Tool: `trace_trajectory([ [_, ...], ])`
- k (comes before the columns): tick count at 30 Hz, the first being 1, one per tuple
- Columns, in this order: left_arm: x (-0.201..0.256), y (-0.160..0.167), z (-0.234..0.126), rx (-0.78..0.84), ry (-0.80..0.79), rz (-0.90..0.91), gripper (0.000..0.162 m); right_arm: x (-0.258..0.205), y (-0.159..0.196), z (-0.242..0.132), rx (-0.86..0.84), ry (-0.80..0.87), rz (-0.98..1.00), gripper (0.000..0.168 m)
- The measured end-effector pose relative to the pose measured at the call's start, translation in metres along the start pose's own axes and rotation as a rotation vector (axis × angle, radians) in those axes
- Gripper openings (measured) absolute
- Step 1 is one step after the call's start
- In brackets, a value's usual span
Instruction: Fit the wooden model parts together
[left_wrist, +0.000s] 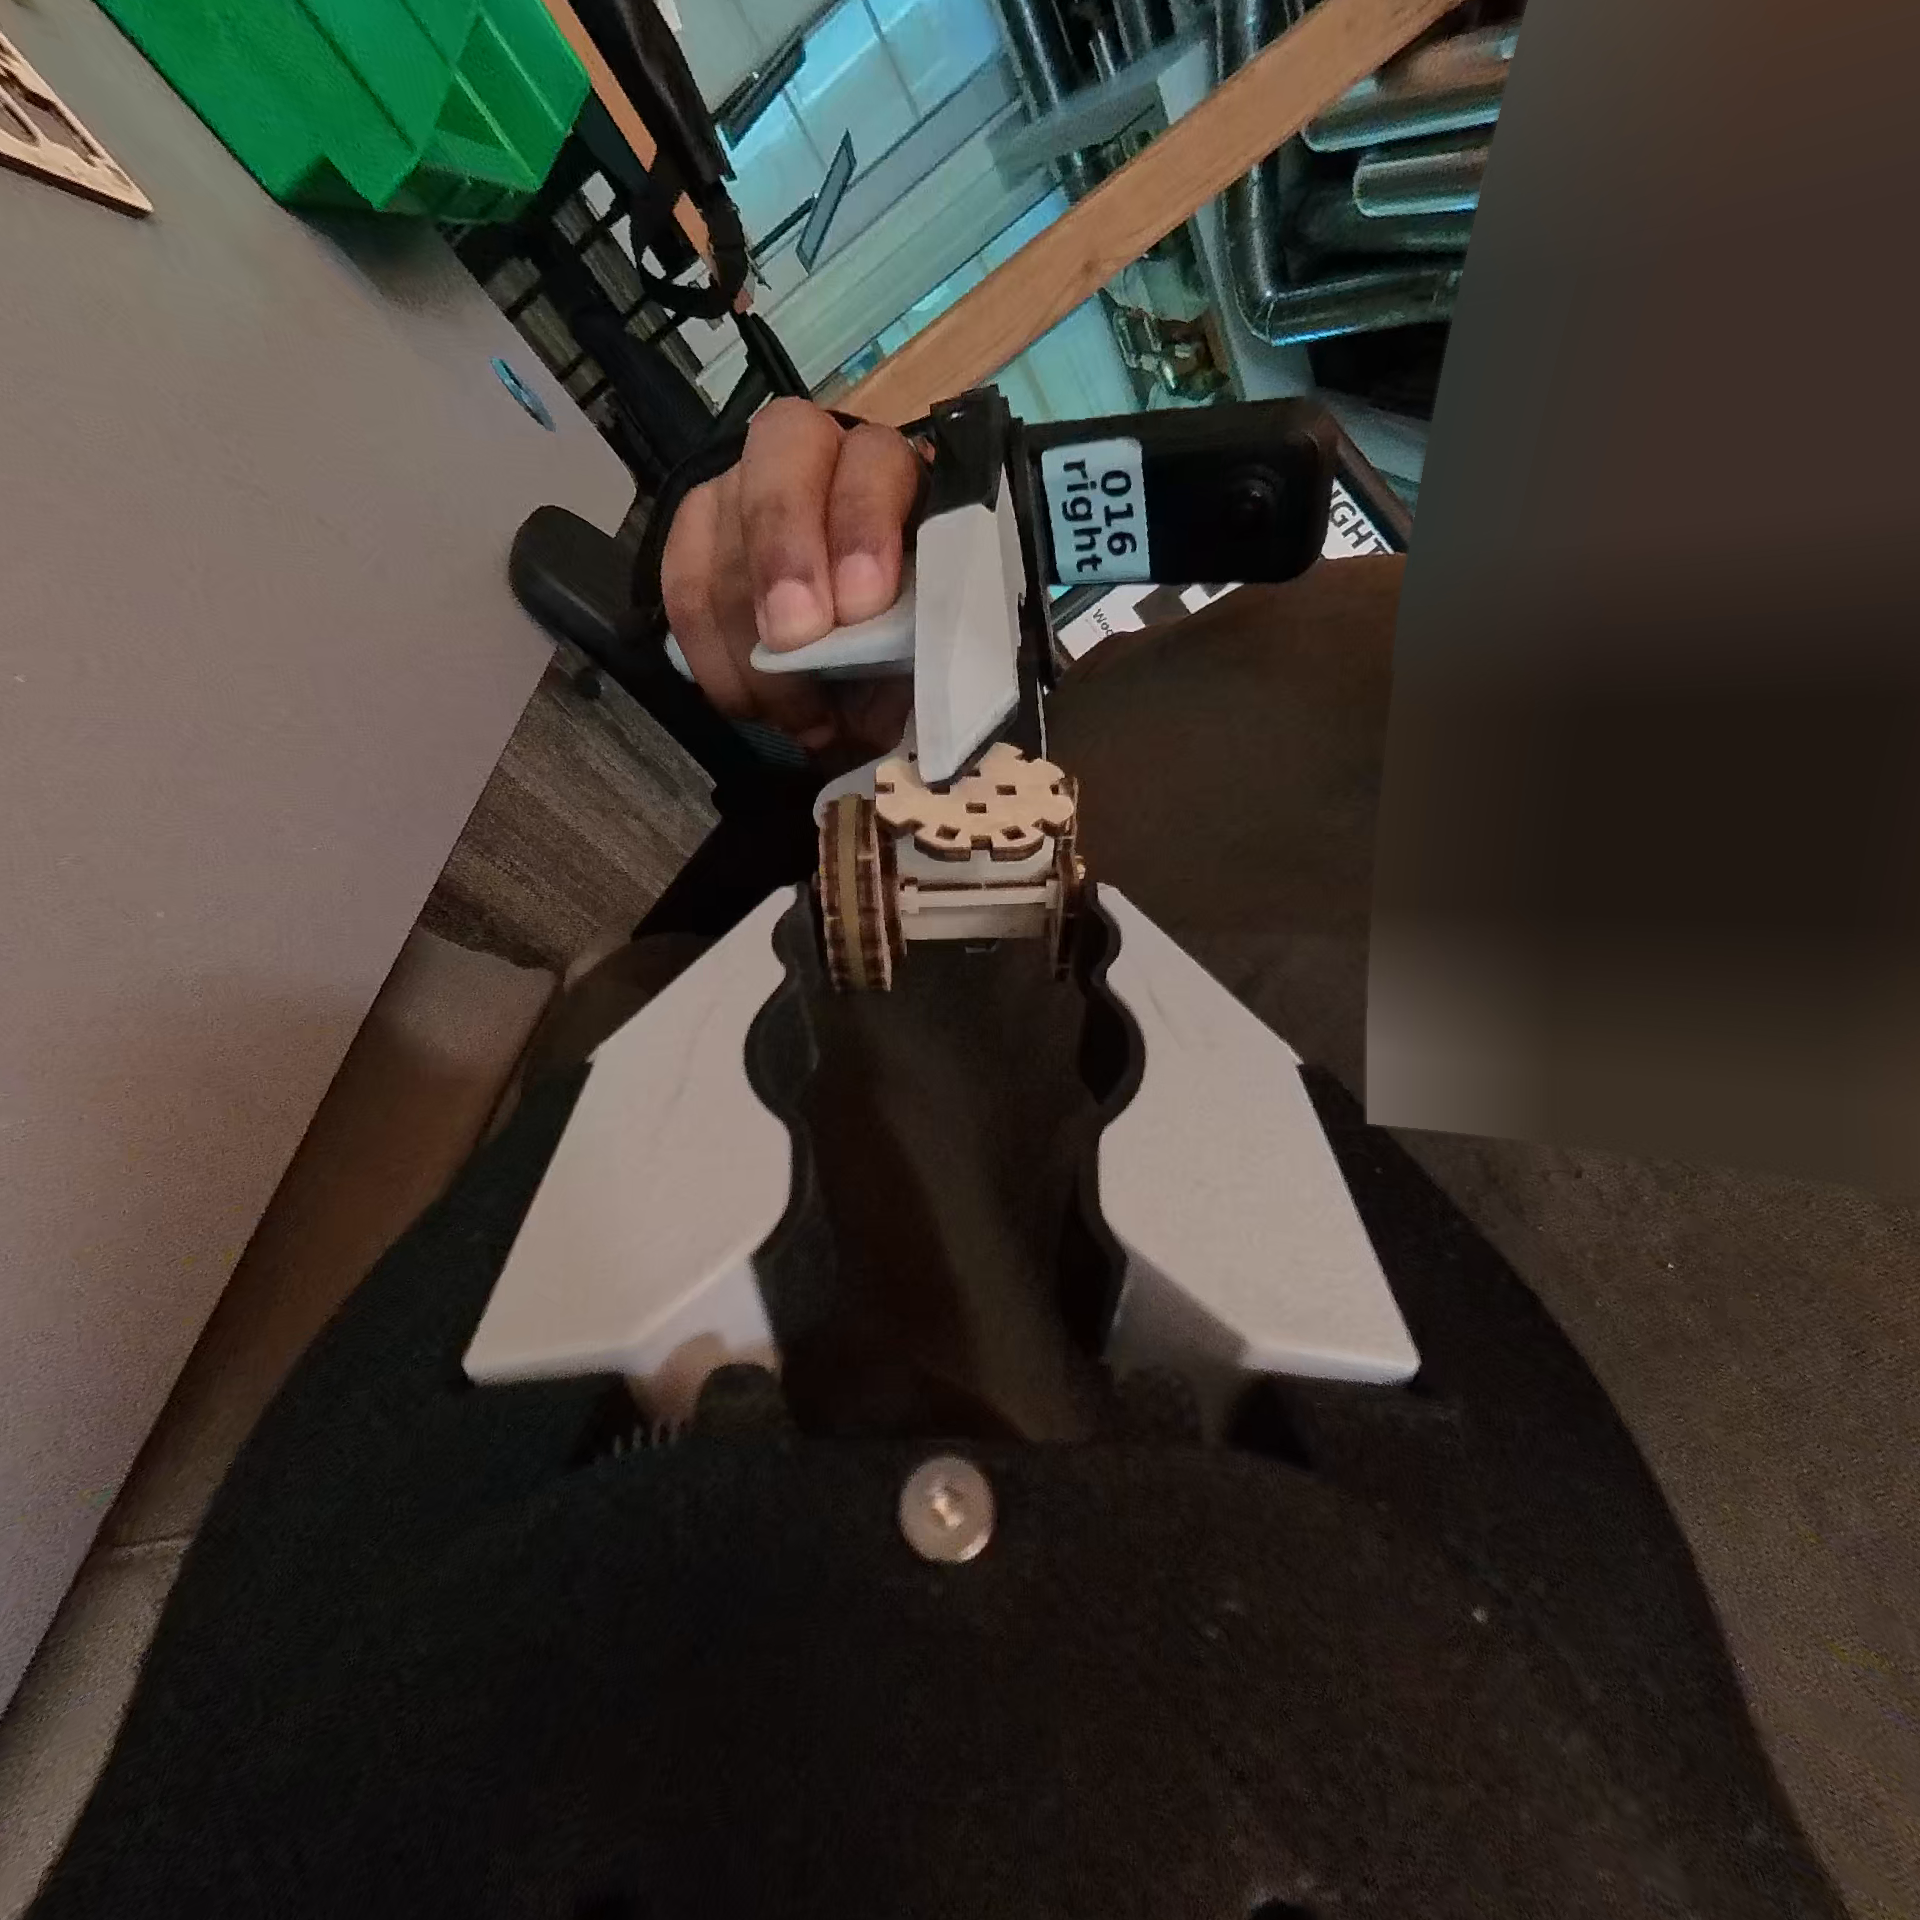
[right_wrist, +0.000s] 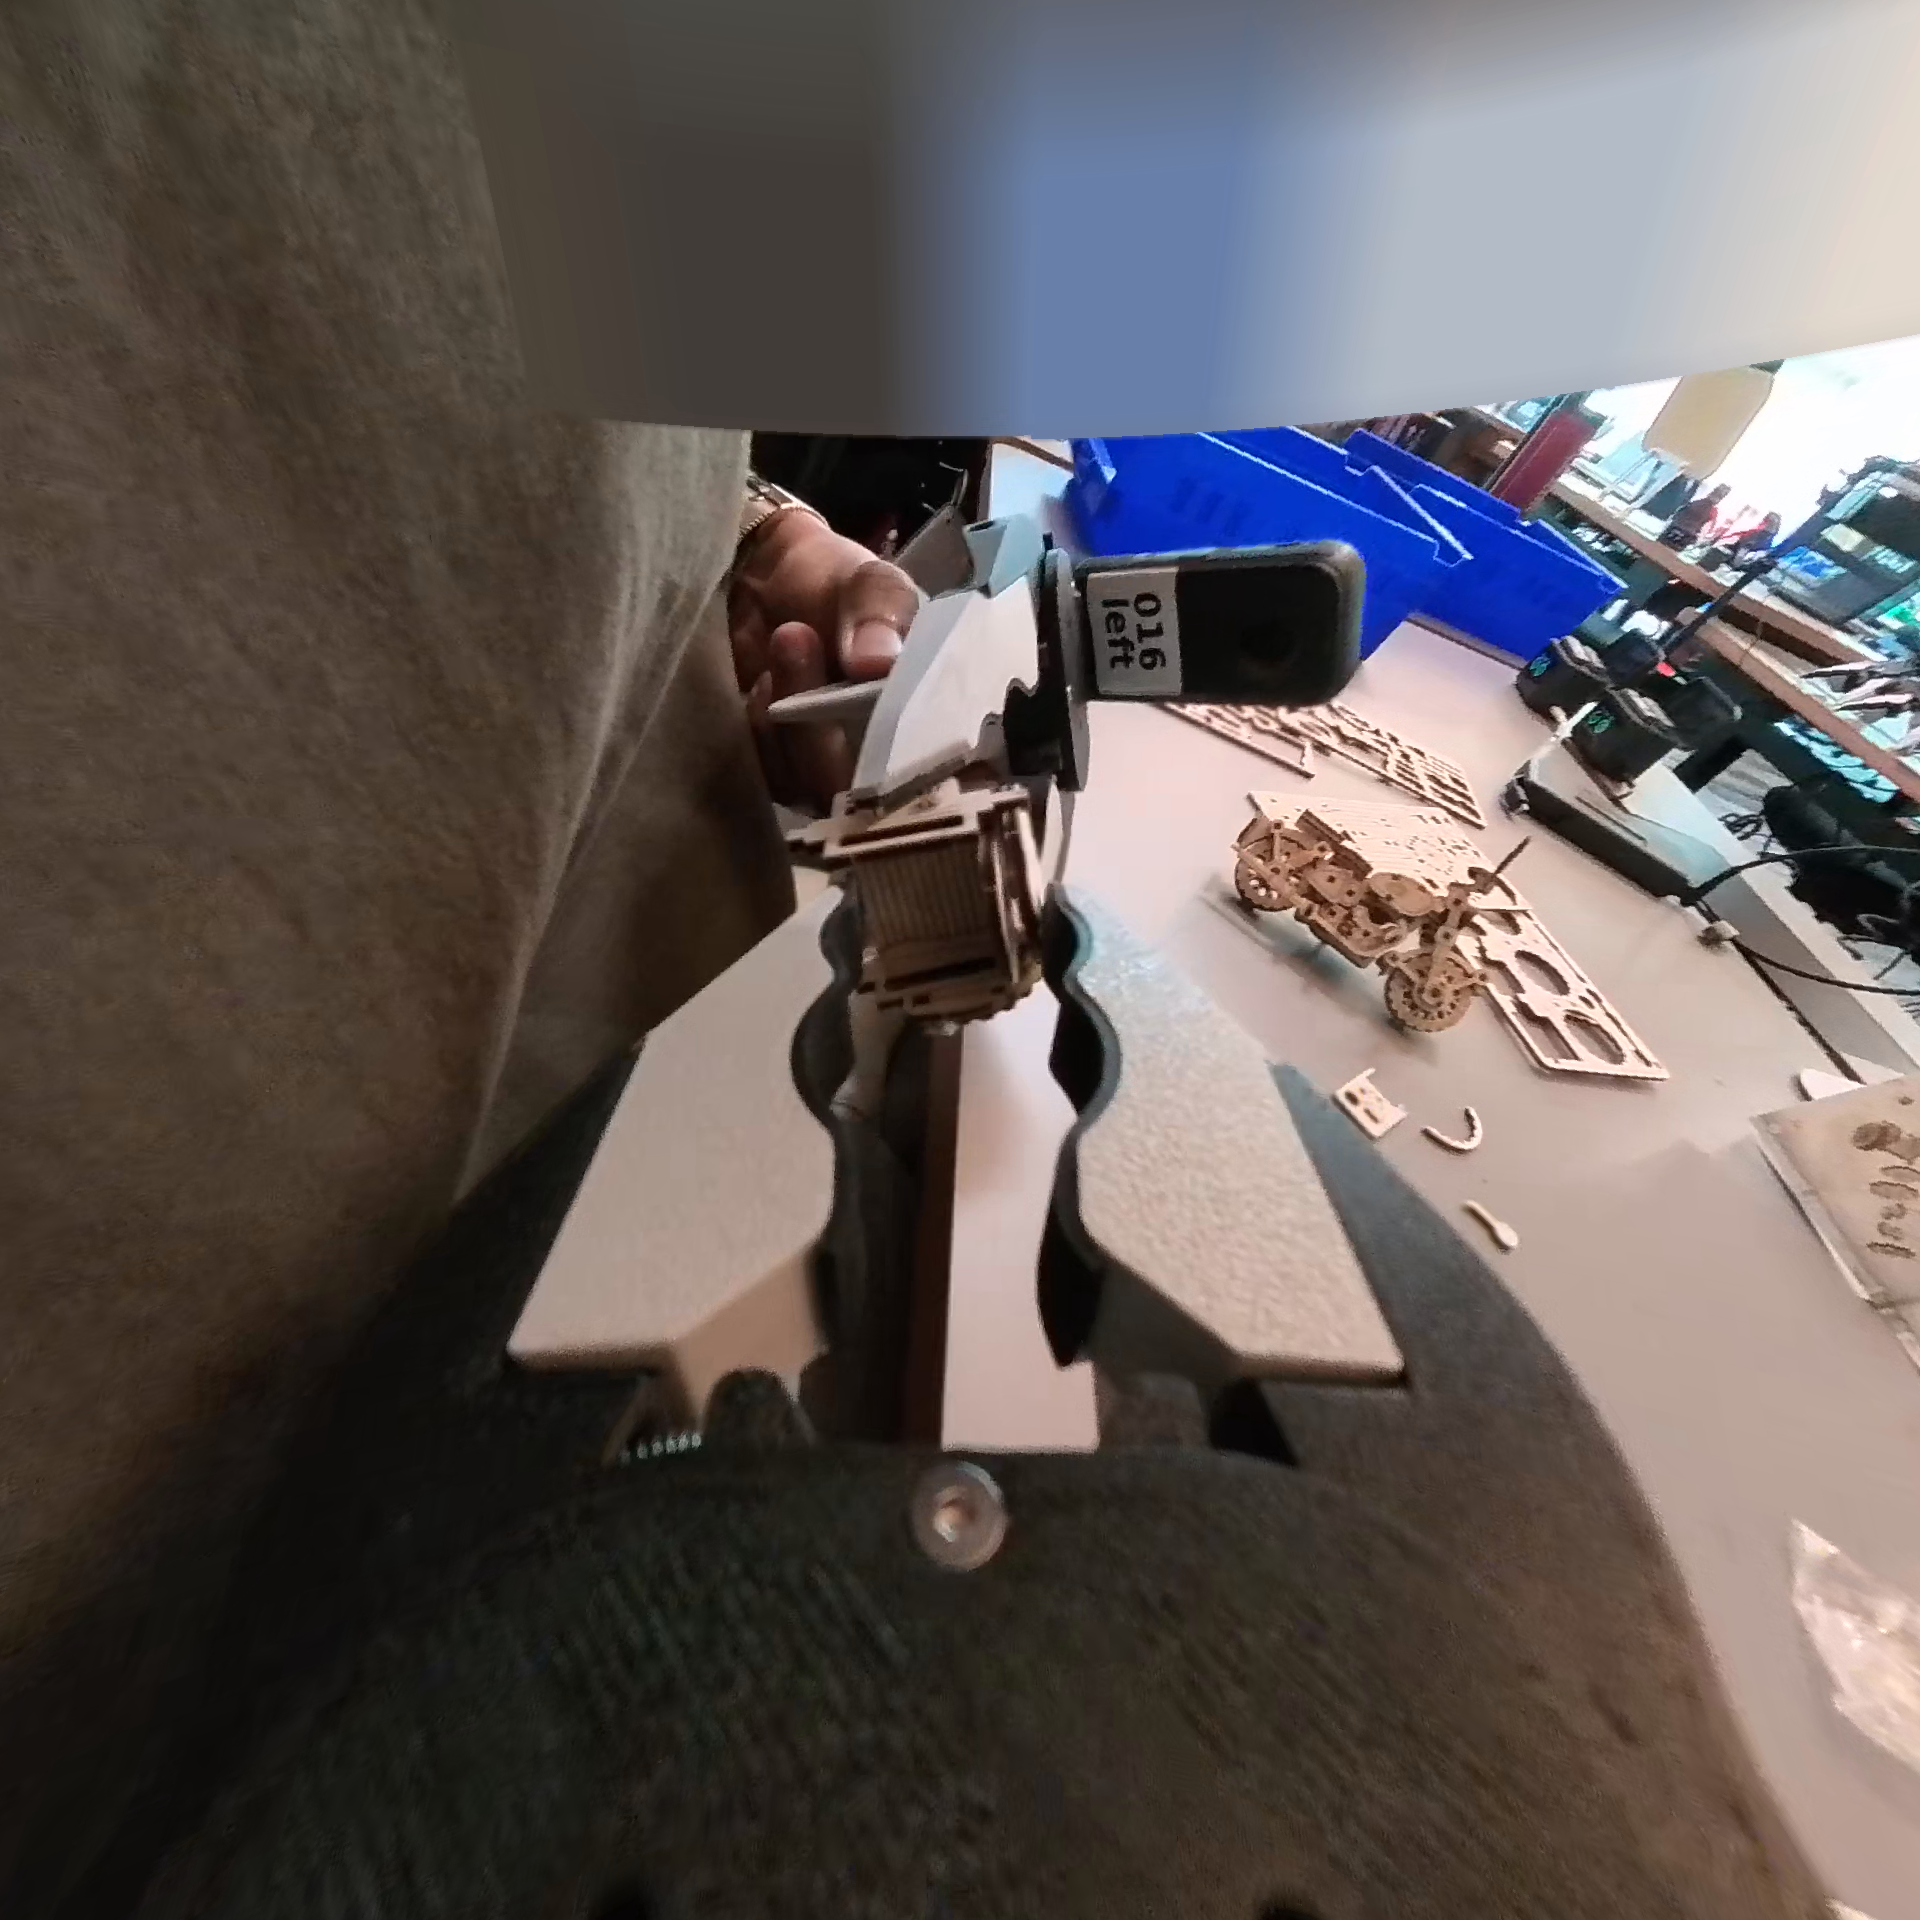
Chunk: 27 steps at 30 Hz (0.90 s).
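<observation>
Mid-frame, my left gripper (left_wrist: 951, 914) and right gripper (right_wrist: 951, 935) both pinch the wooden sub-assembly (left_wrist: 951, 862) in mid-air, partly built. Farther right on the table (right_wrist: 1143, 1039), a finished-looking motorcycle model (right_wrist: 1371, 904), loose pieces (right_wrist: 1371, 1101) waiting.

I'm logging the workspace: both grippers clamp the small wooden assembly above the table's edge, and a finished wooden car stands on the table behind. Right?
Not a car: the right wrist view shows a finished wooden motorcycle standing on the table. The rest holds: left gripper and right gripper both clamp the small wooden assembly.
</observation>
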<state>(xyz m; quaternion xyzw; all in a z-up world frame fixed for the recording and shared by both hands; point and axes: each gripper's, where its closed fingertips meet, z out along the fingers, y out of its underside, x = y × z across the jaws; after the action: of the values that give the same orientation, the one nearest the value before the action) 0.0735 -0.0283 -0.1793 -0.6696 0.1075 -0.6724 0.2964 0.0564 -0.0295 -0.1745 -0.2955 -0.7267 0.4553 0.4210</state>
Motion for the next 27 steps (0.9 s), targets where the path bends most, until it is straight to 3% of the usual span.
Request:
trace_trajectory([
  [11, 0.005, 0.0, 0.001, 0.009, 0.052, -0.057, 0.045, 0.0, -0.007, -0.001, 0.073, -0.001, 0.046, 0.037],
  [27, 0.01, 0.0, 0.005, 0.021, 0.105, -0.116, 0.045, -0.001, -0.004, 0.004, 0.046, 0.033, -0.035, 0.037],
])
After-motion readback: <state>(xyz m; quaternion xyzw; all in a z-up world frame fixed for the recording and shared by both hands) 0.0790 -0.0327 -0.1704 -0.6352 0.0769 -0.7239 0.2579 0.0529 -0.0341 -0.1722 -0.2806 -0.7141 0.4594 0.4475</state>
